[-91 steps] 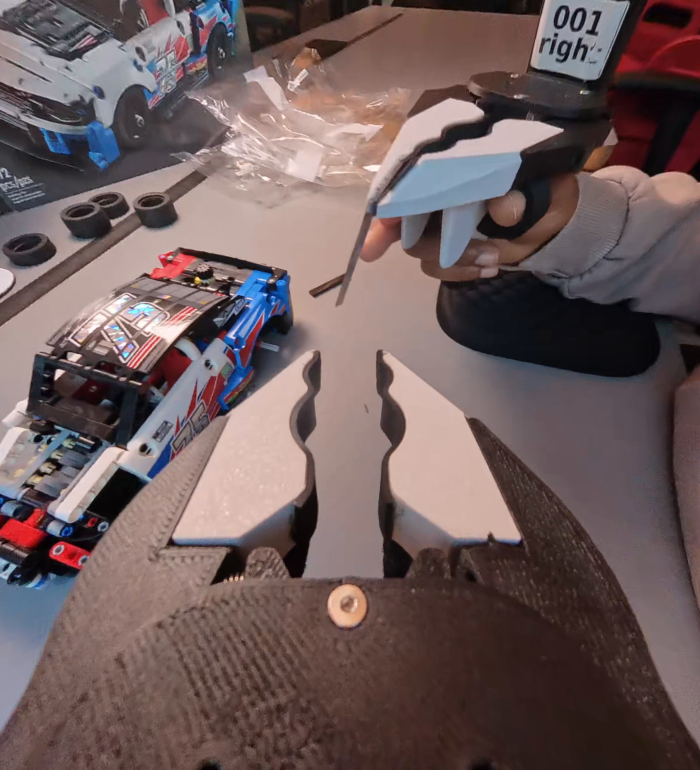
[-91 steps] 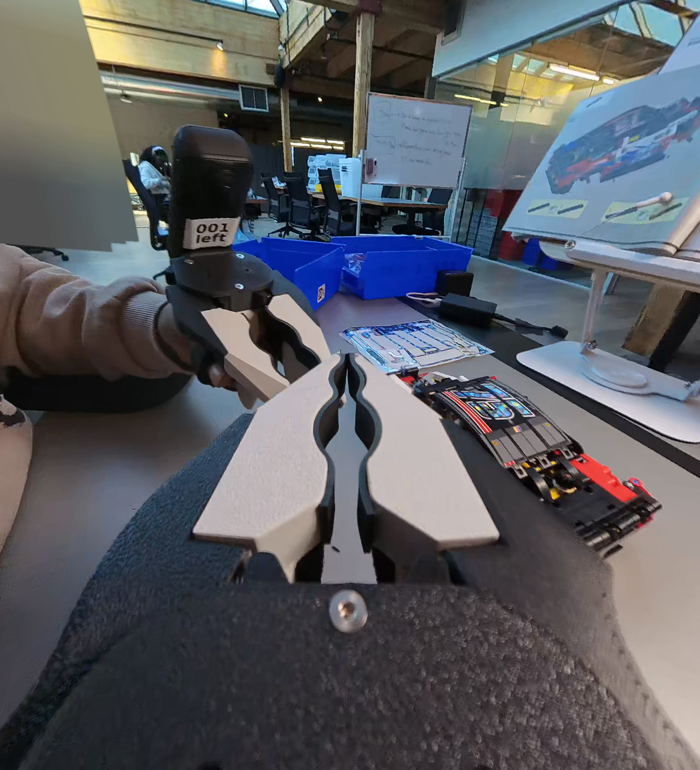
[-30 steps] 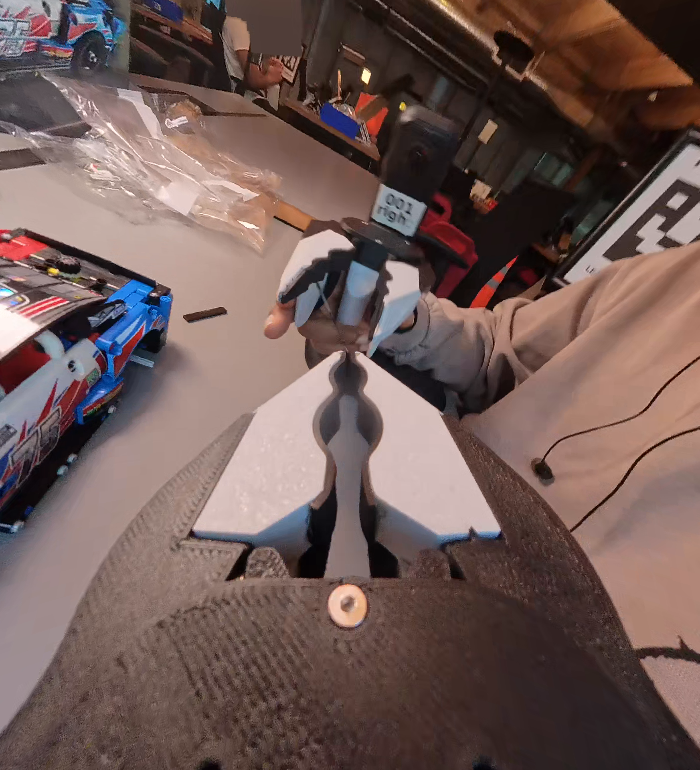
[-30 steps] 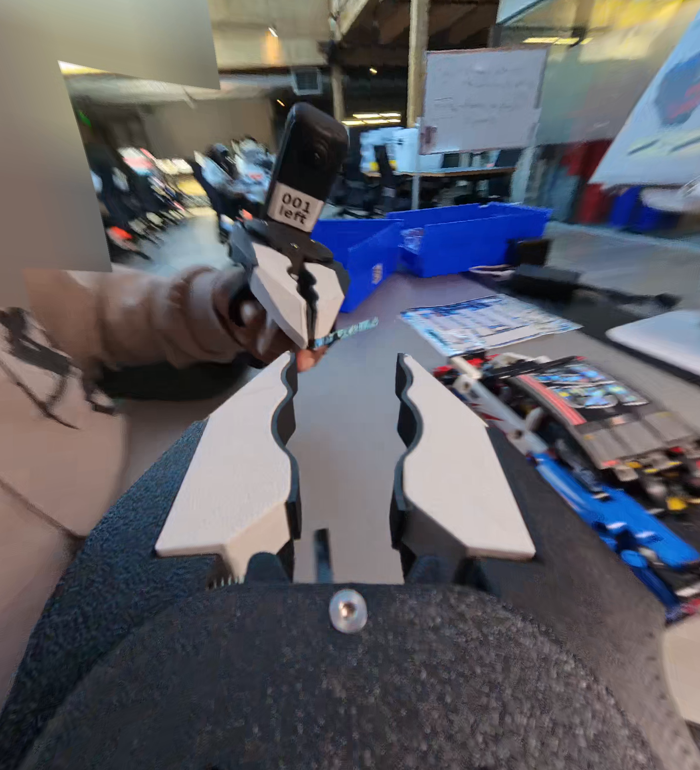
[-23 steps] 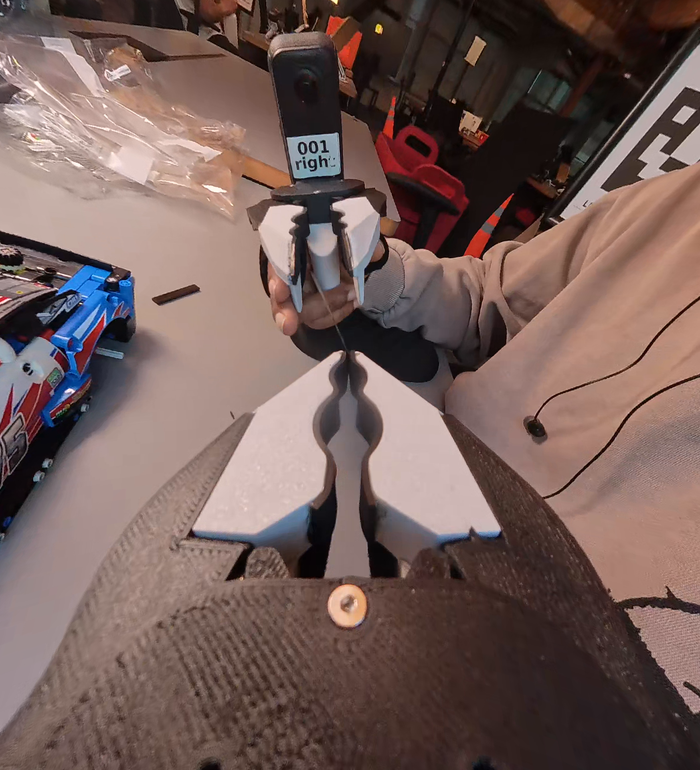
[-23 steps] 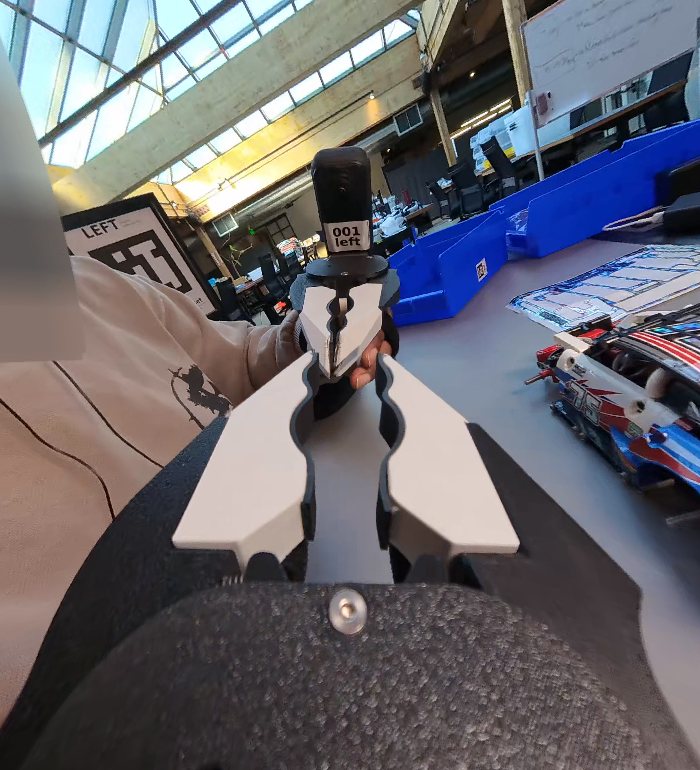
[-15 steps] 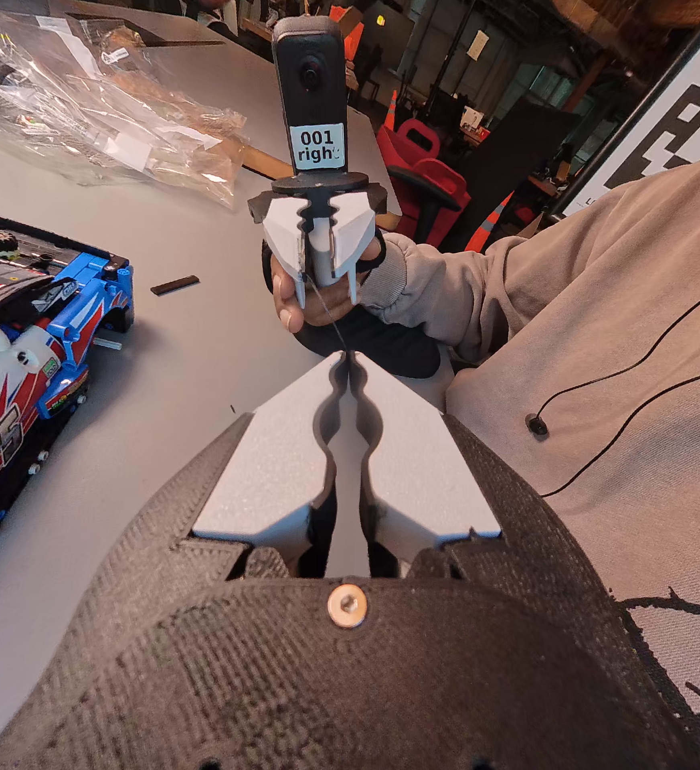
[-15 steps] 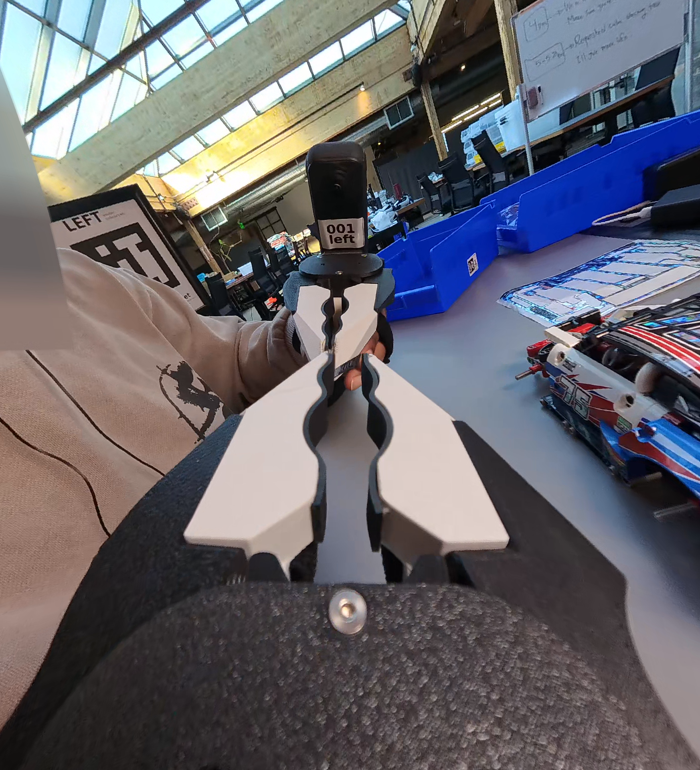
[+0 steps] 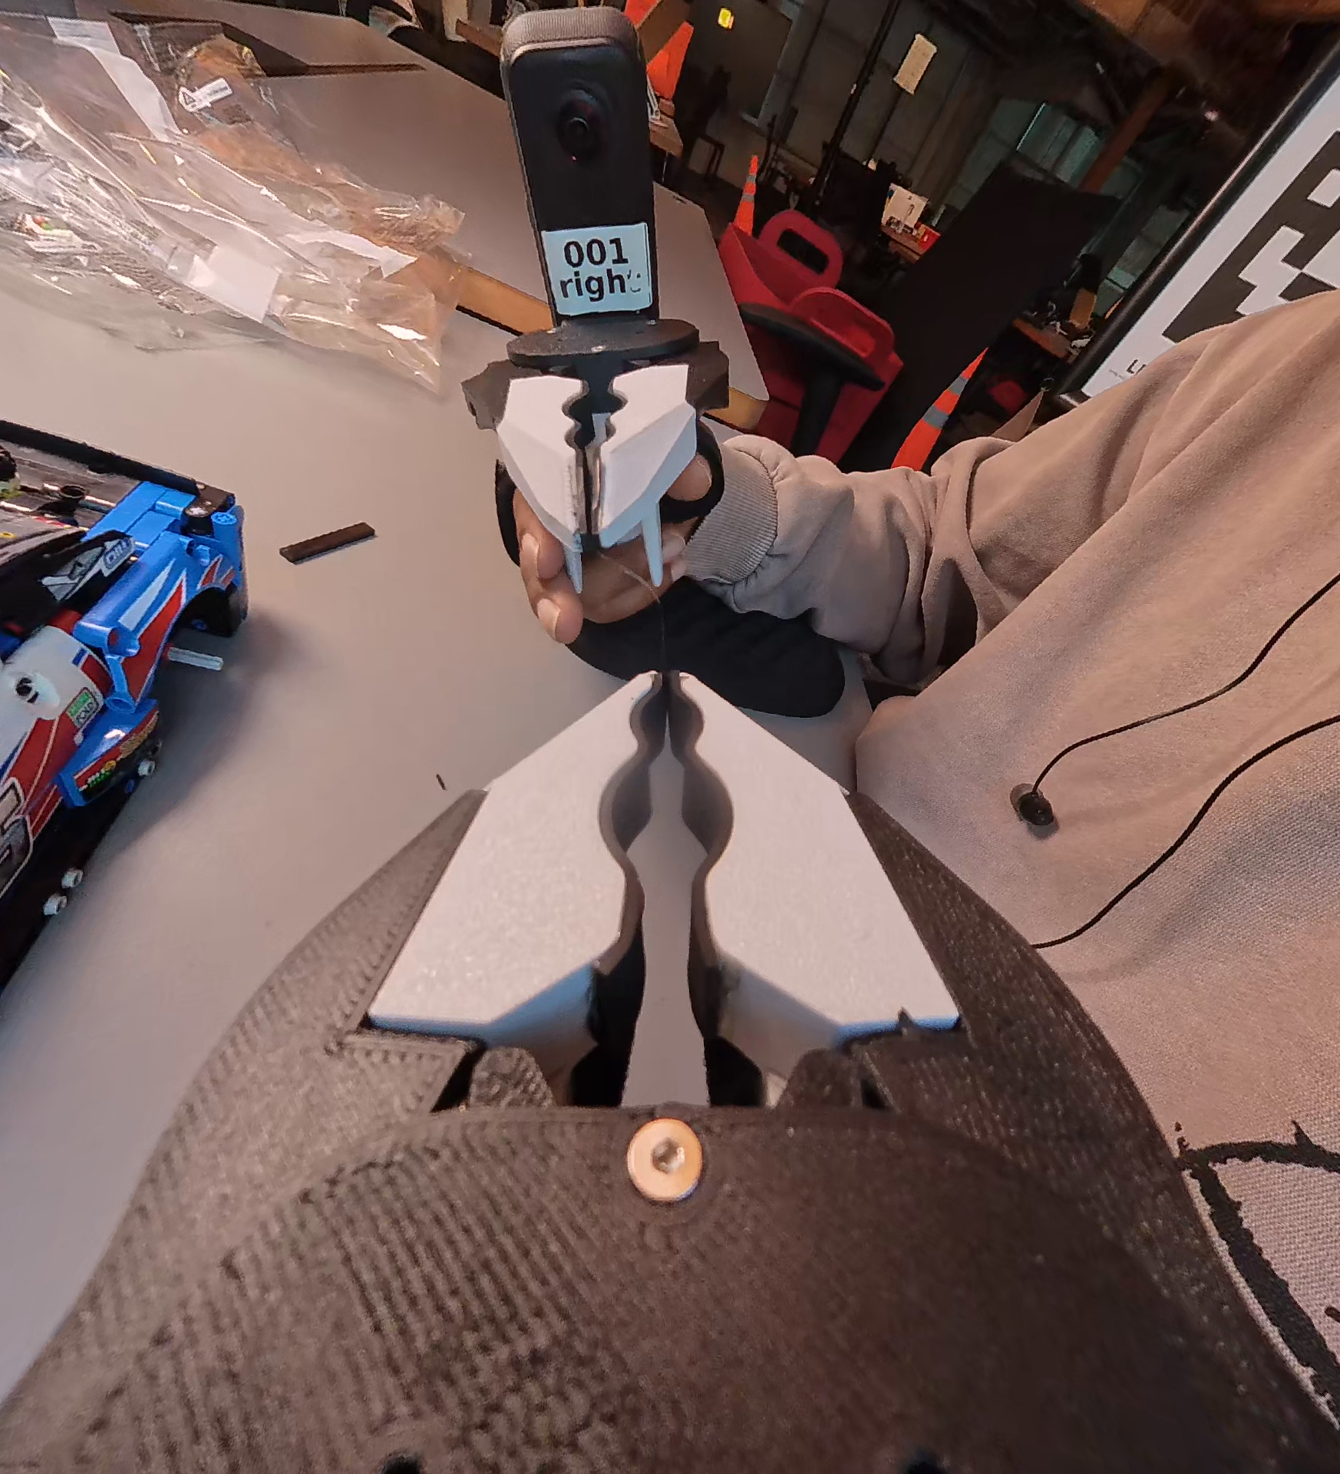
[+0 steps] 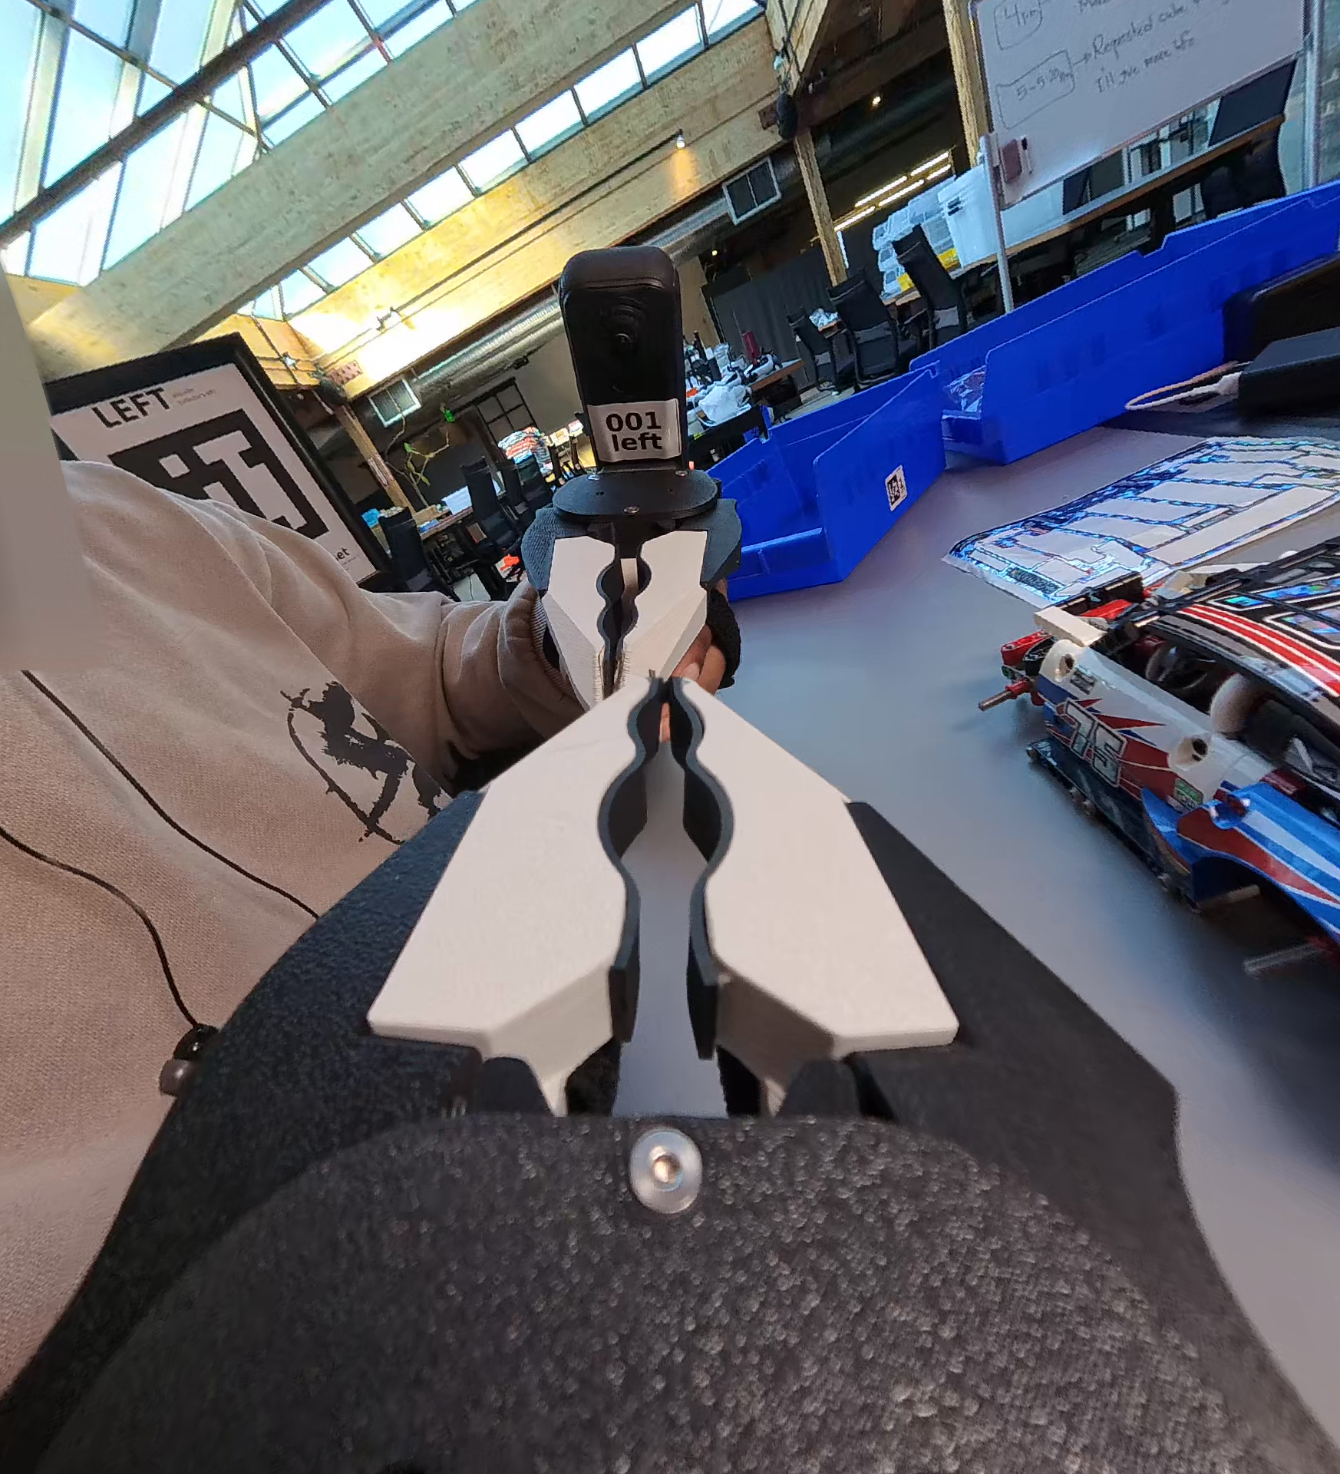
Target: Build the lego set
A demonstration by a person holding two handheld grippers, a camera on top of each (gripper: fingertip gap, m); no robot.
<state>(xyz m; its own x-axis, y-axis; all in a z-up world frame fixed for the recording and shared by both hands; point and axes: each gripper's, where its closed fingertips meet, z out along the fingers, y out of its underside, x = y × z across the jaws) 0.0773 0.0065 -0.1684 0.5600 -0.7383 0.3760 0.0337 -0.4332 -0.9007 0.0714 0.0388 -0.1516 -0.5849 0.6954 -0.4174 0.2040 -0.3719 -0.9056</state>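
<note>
The left tongs [image 9: 664, 684] and right tongs [image 10: 663, 691] meet tip to tip above the grey worktop [image 9: 348, 638], both pinched together on one thin sticker strip [image 9: 655, 614] — the lego car [image 10: 1241, 742] sits apart, beside them.

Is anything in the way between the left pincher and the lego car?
Nothing visible. Only bare grey table lies between the left gripper, shut on a thin strip, and the lego car. A small black piece lies farther back, off that path.
</note>
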